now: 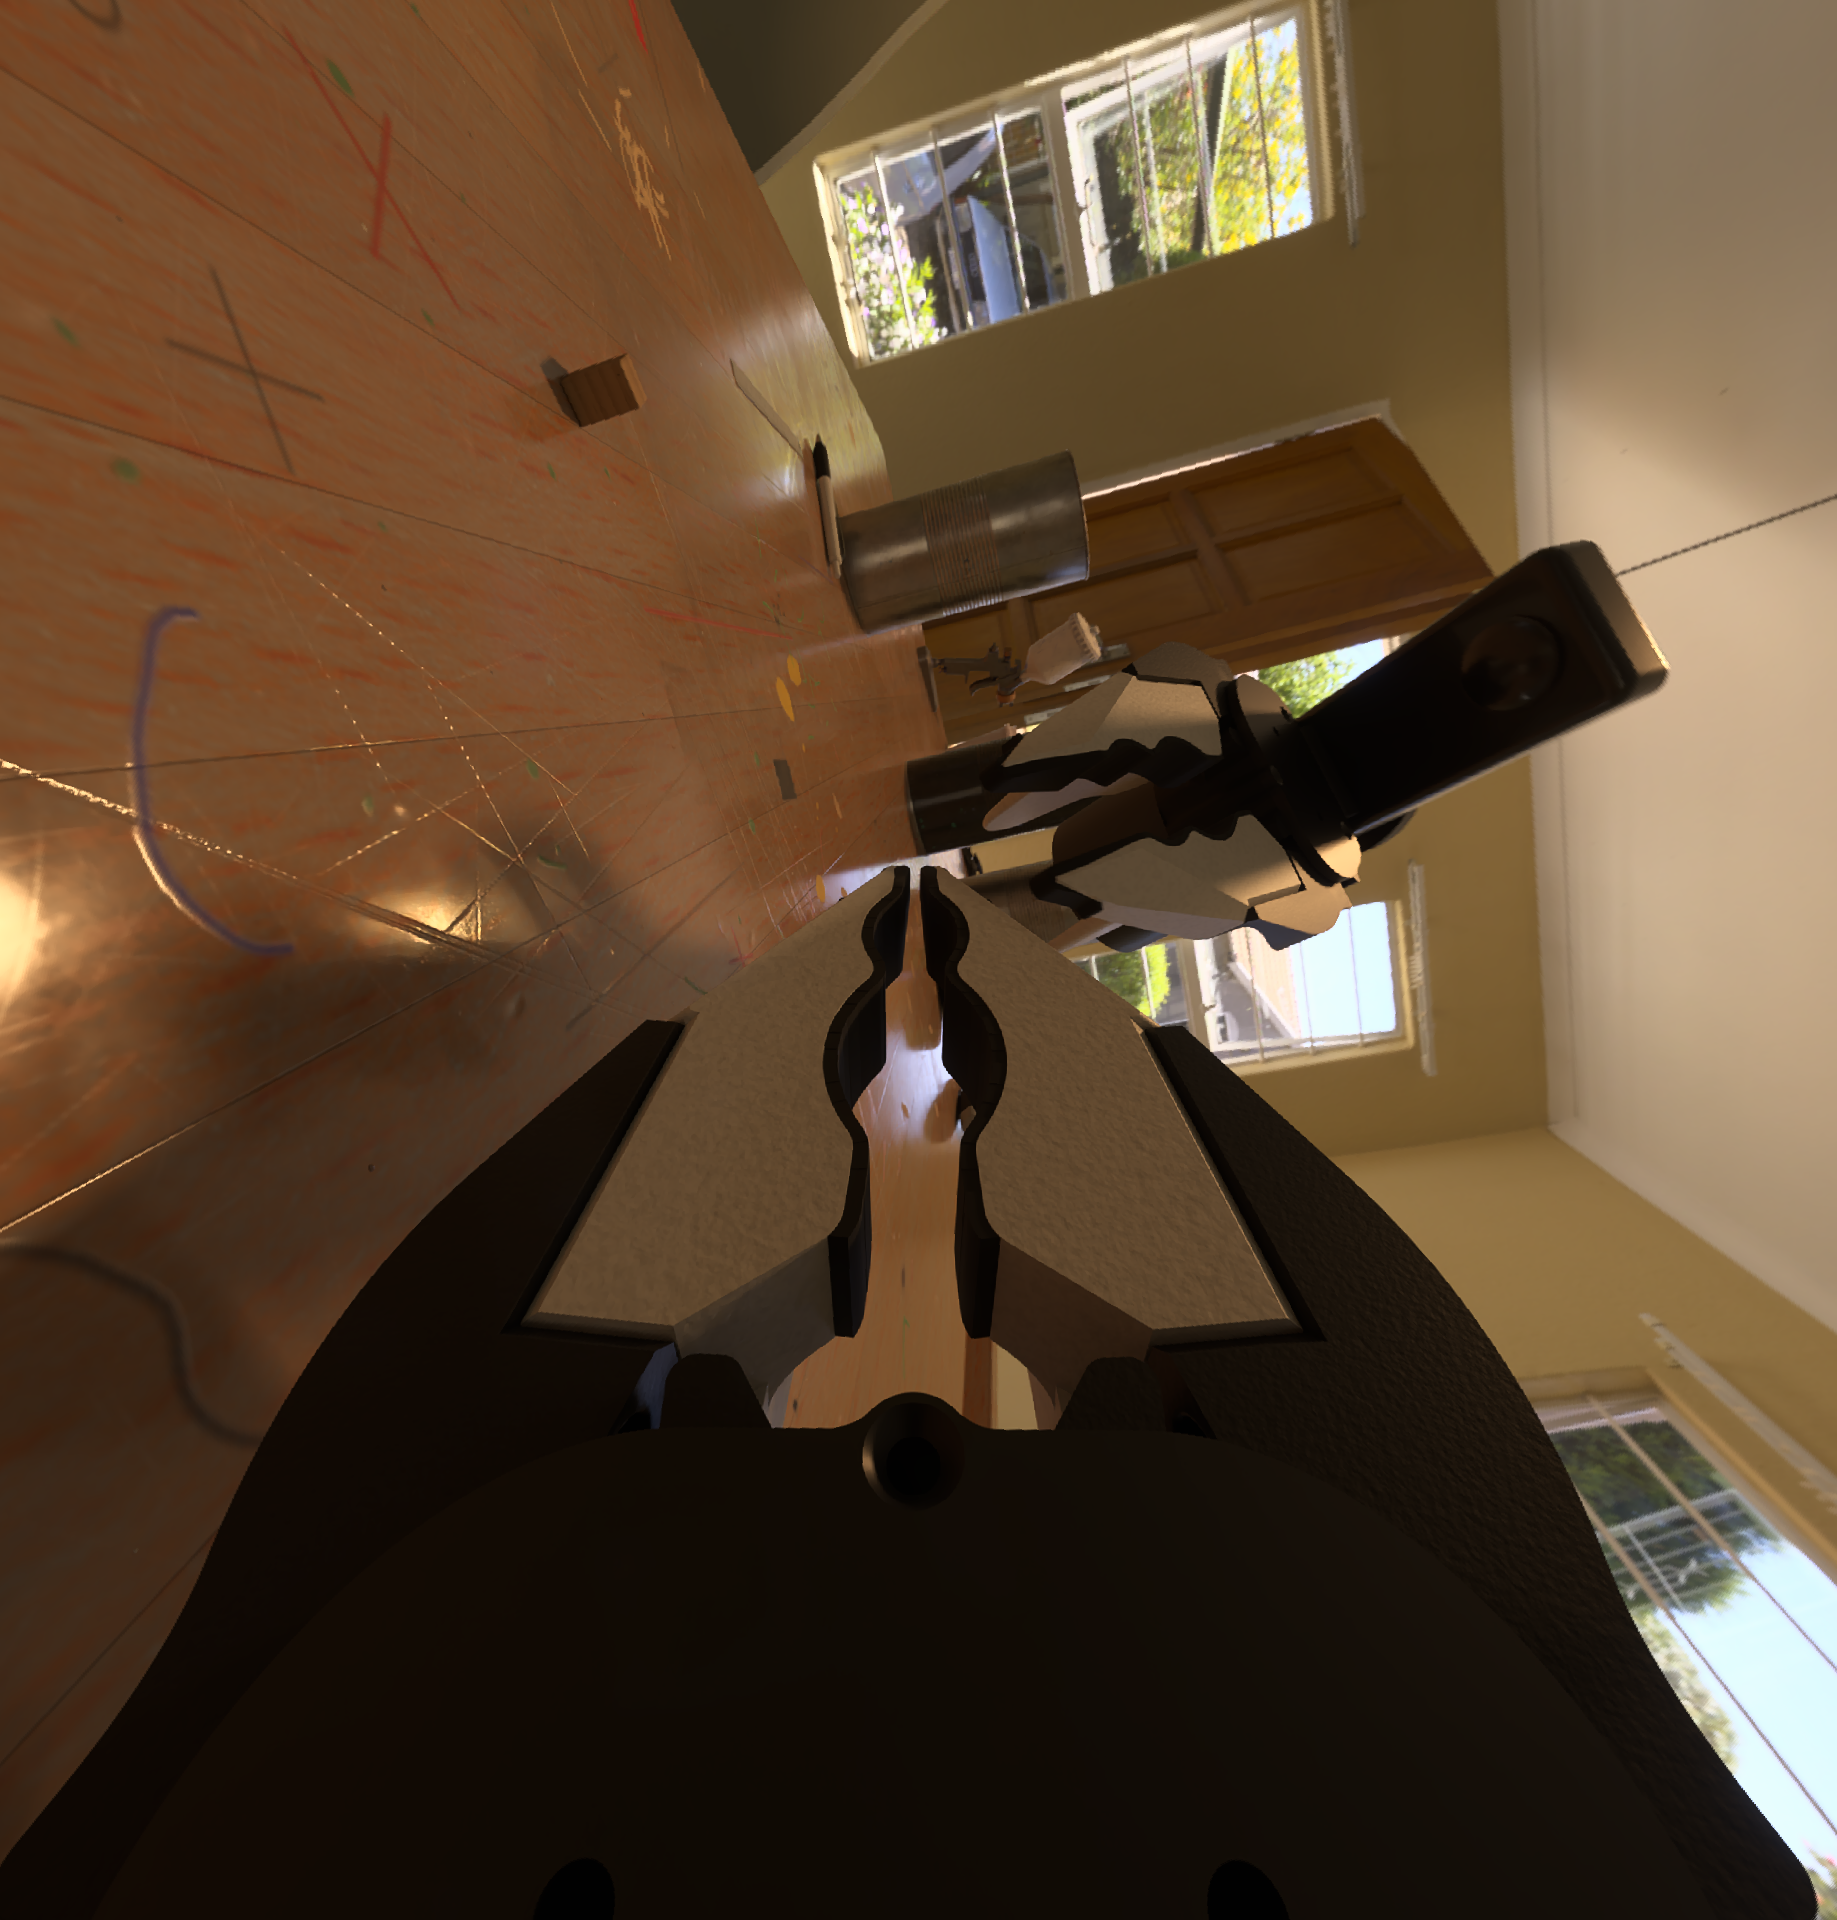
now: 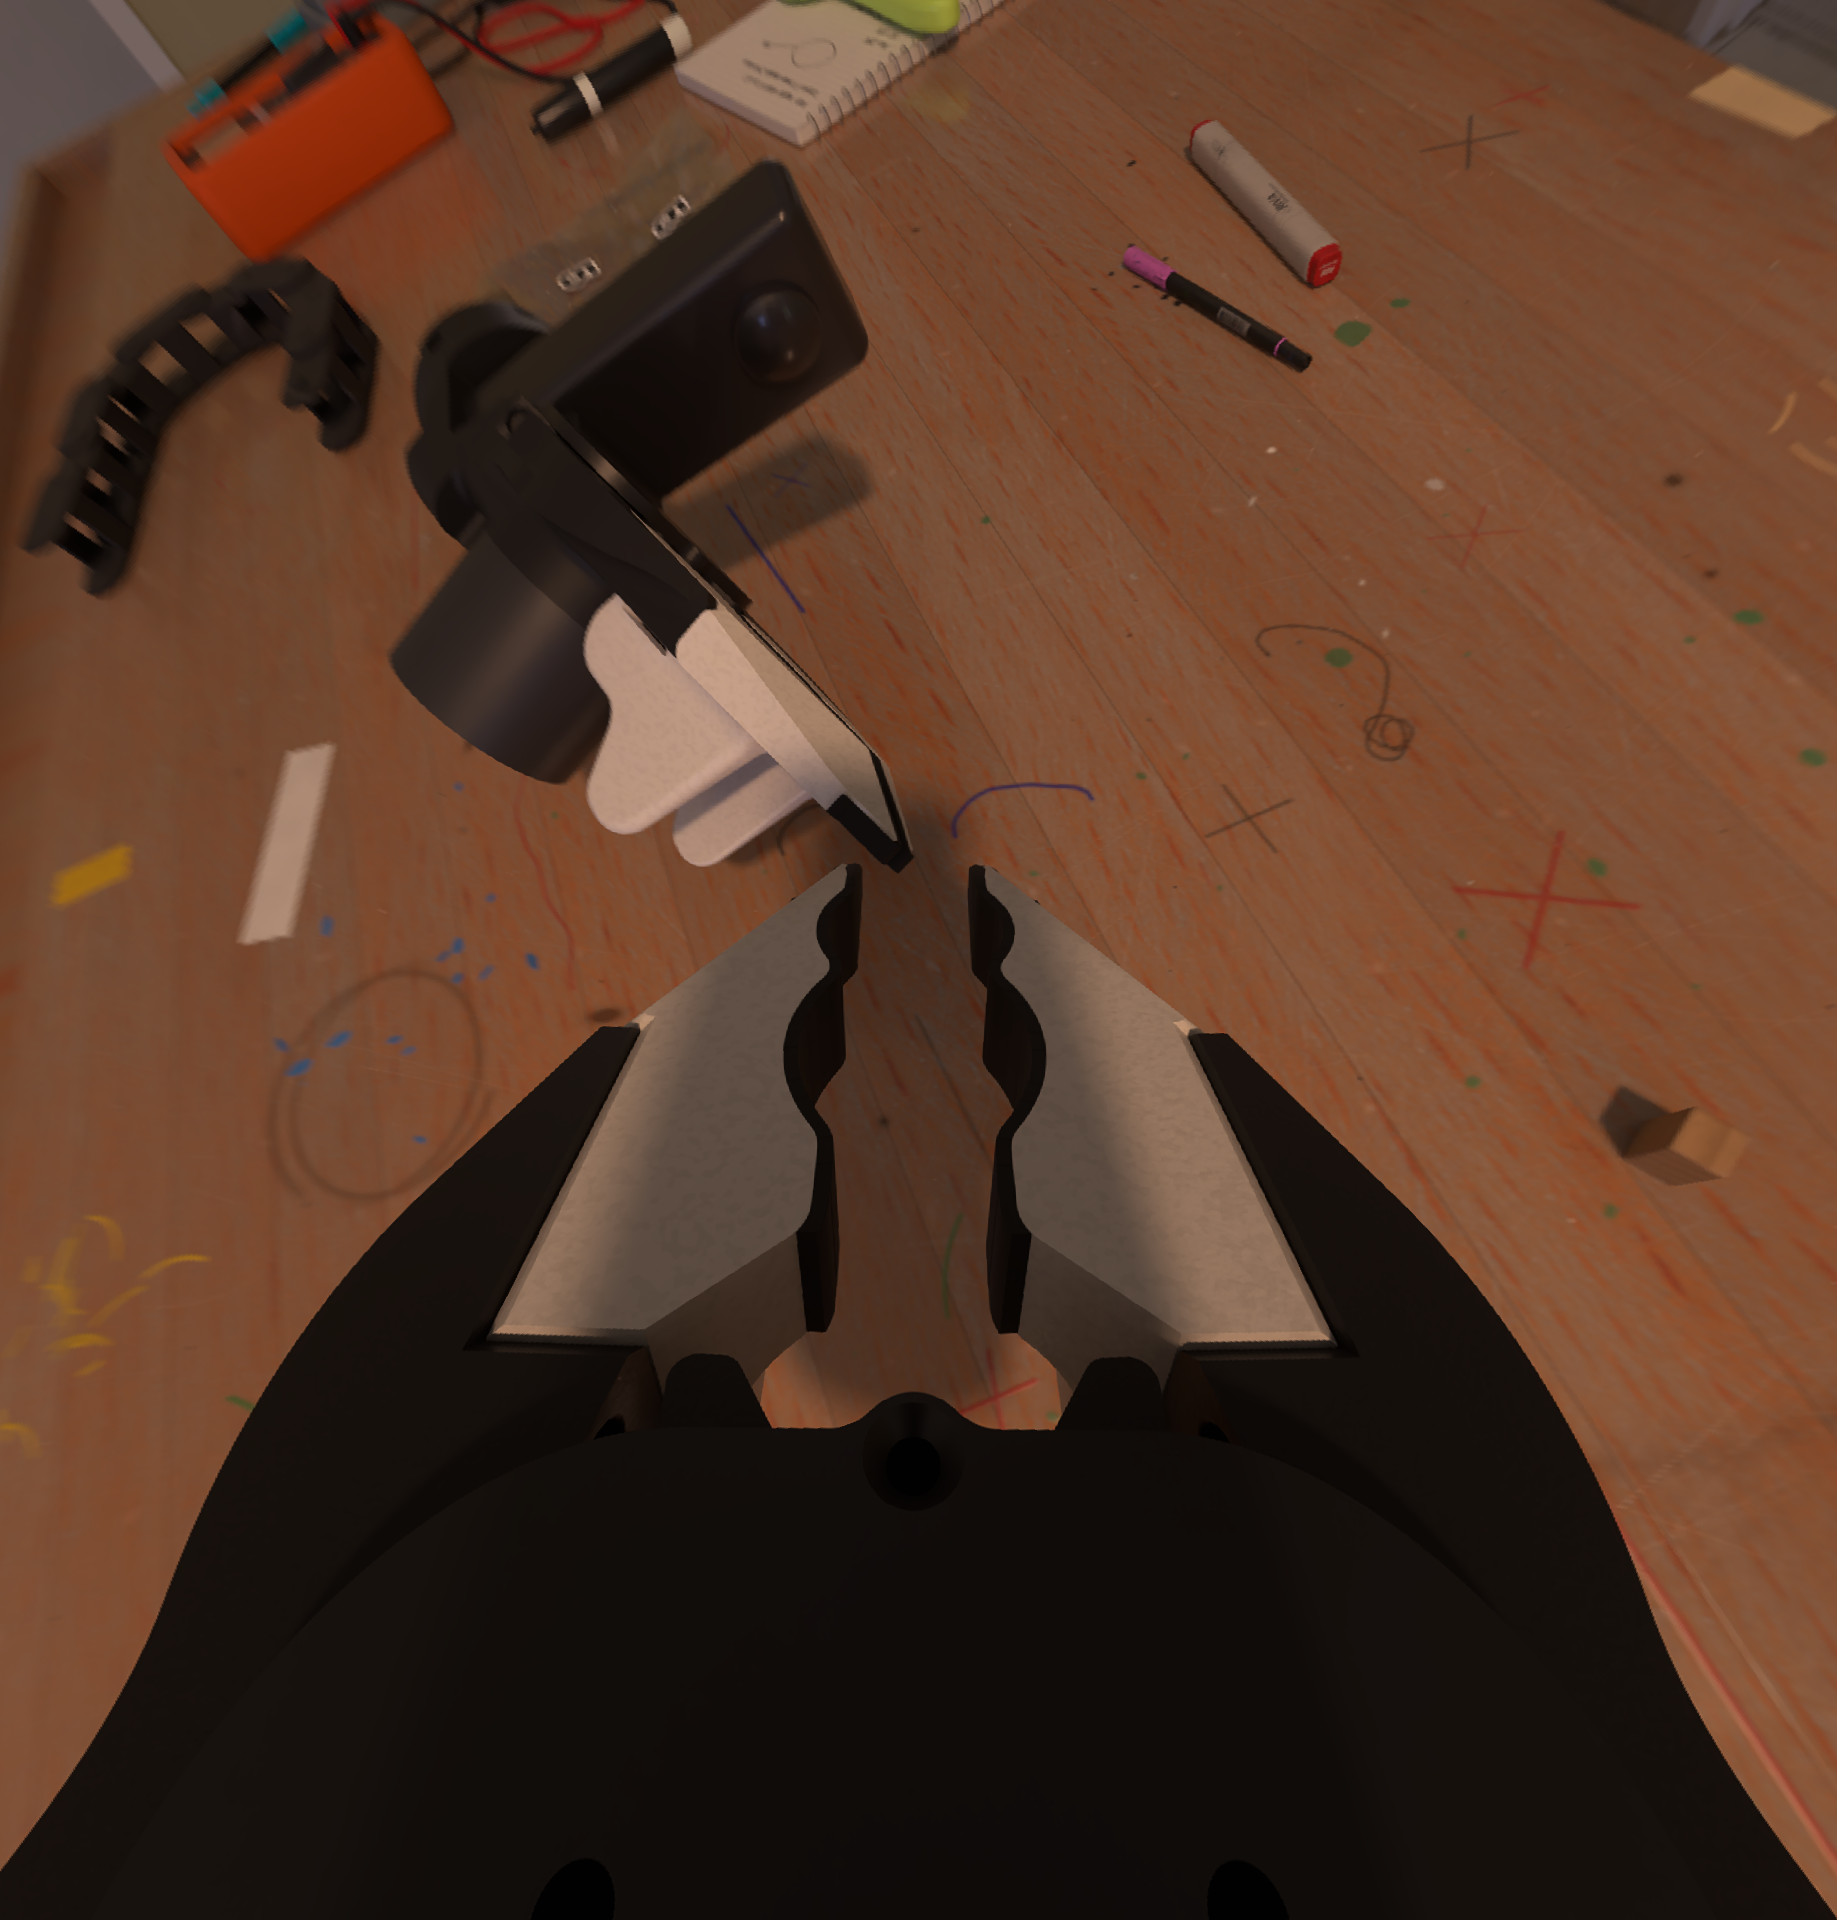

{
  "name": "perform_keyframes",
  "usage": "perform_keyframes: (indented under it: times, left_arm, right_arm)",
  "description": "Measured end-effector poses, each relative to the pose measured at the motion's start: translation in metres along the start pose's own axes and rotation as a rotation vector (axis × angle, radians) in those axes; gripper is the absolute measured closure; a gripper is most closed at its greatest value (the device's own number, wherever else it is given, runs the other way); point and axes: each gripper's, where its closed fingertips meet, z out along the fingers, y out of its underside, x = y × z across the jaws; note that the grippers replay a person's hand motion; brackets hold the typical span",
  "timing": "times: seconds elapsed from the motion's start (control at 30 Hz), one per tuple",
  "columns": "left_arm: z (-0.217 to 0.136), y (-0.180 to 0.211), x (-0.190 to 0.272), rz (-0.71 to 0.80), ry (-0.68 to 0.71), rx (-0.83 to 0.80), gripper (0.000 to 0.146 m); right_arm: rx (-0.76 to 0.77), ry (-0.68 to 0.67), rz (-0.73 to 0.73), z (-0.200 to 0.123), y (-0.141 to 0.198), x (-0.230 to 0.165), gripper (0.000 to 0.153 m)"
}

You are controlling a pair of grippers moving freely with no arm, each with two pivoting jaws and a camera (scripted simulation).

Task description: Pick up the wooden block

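The wooden block (image 2: 1672, 1143) is a small light-brown cube lying on the wooden table (image 2: 1309, 540), to the right of my right gripper (image 2: 914, 883) and apart from it. The right gripper's fingers stand parted with nothing between them, above the bare table. The block also shows in the left wrist view (image 1: 597, 390), far ahead on the table. My left gripper (image 1: 915, 883) is shut and empty, its tips almost touching. In the right wrist view the left gripper (image 2: 888, 842) hangs just ahead of the right fingertips. The right gripper (image 1: 1018, 821) shows beyond the left tips.
An orange box (image 2: 311, 156), a black cable chain (image 2: 197, 416), a spiral notebook (image 2: 820, 62), a white marker (image 2: 1267, 203) and a purple-capped pen (image 2: 1215, 307) lie at the far side. A metal can (image 1: 966, 540) and a dark cylinder (image 1: 940, 800) stand near the table edge.
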Motion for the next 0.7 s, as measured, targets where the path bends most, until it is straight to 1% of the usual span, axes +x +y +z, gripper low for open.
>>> perform_keyframes:
  times: [0.1, 0.17, 0.27, 0.37, 0.5, 0.63, 0.7]
  left_arm:
    - [0.002, 0.002, 0.001, 0.031, -0.016, -0.015, 0.144]
    - [0.003, 0.004, -0.001, 0.046, -0.036, -0.025, 0.144]
    - [0.003, 0.004, -0.001, 0.046, -0.035, -0.025, 0.144]
    - [0.003, 0.003, -0.002, 0.055, -0.054, -0.018, 0.144]
    - [0.002, 0.002, -0.003, 0.044, -0.052, -0.013, 0.144]
    - [0.003, 0.003, -0.002, 0.043, -0.045, -0.018, 0.144]
    - [0.003, 0.003, -0.002, 0.046, -0.044, -0.020, 0.144]
  right_arm:
    - [-0.038, 0.063, -0.077, 0.006, 0.005, 0.003, 0.138]
    - [-0.049, 0.081, -0.088, 0.009, 0.007, 0.004, 0.141]
    - [-0.054, 0.061, -0.080, 0.009, 0.008, 0.004, 0.143]
    - [-0.038, 0.024, -0.056, 0.005, 0.003, 0.000, 0.133]
    - [0.022, 0.018, -0.057, -0.005, -0.004, -0.001, 0.131]
    - [0.018, 0.000, -0.070, 0.003, 0.002, -0.003, 0.128]
    - [-0.015, -0.001, -0.064, 0.008, 0.007, -0.003, 0.124]
